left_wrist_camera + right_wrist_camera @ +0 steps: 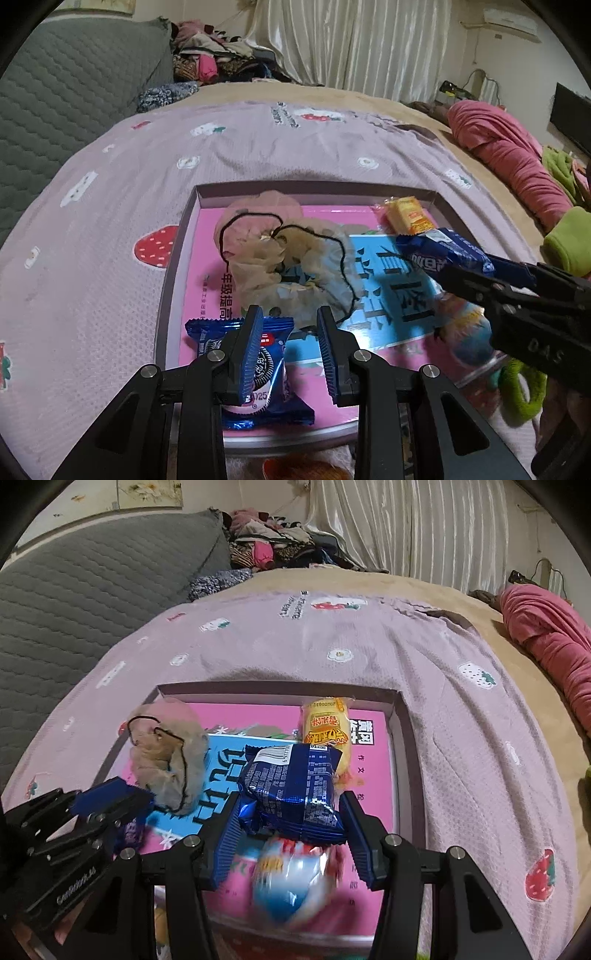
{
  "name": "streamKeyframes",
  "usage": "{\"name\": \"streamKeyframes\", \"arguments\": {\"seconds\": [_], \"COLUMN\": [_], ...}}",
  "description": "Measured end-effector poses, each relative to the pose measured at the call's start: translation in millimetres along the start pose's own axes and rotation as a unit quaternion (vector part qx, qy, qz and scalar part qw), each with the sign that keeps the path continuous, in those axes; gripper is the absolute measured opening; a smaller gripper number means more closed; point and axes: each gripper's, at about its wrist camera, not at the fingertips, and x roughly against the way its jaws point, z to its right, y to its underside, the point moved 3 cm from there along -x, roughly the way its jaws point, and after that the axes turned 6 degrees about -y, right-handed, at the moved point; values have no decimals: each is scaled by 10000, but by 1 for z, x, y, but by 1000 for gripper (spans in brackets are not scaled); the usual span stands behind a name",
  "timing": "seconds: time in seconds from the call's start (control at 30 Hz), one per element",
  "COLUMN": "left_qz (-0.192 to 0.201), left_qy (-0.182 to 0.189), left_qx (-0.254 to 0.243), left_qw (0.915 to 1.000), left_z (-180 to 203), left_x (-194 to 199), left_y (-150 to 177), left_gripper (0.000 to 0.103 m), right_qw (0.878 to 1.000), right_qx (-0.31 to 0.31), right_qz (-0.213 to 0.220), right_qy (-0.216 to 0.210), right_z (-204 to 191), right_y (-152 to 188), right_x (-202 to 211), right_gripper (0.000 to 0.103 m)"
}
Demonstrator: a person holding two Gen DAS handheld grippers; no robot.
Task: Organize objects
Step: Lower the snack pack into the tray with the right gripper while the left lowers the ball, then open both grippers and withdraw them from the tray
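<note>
Right tool [290,812] grips a blue snack packet [291,790] above the shallow box [397,716] on the bed.
Left tool [290,354] stands spread wide, an Oreo packet [258,373] lying under its left finger.

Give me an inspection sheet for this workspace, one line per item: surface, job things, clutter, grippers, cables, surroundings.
Surface: lilac strawberry-print blanket on a bed, with a shallow box on it.
Job's things: in the box, pink book, beige scrunchies, yellow snack packet, Oreo packet, blurred white-blue item.
Clutter: green scrunchie beside the box.
Grippers: left gripper open, above the Oreo packet; right gripper shut on blue biscuit packet.
Cables: nothing seen.
Surroundings: grey headboard, clothes pile, curtains, pink quilt.
</note>
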Motion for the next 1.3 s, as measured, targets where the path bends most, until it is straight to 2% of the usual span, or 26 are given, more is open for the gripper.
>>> {"name": "streamKeyframes", "arguments": {"seconds": [0.13,0.2,0.27,0.33,0.47,0.53,0.67,0.87,1.3], "left_qz": [-22,-59,-57,-85,-68,-67,-20,124,202], "left_qy": [30,80,79,24,32,17,-22,-41,-168], "left_qx": [74,82,97,84,134,134,152,175,177], "left_qw": [10000,9999,9999,9999,9999,9999,9999,9998,9995], "left_z": [-4,-6,-6,-7,-10,-11,-13,-14,-9], "left_x": [-6,-6,-7,-8,-7,-7,-2,16,74], "left_y": [2,1,1,1,1,1,1,2,16], "left_gripper": [31,37,53,61,62,62,74,78,81], "right_qw": [9998,9999,9997,9996,9995,9996,9996,9996,9993], "right_qx": [97,87,78,82,91,66,25,-43,-32], "right_qz": [-95,-91,-158,-193,-177,-126,-28,148,284], "right_qy": [110,118,160,171,232,234,267,223,237], "right_z": [-1,-1,0,-1,-2,-1,1,4,-2], "right_y": [3,4,6,7,7,5,4,8,29], "right_x": [-11,-13,-17,-18,-16,-11,0,30,90], "right_gripper": [53,54,56,57,57,62,67,79,87]}}
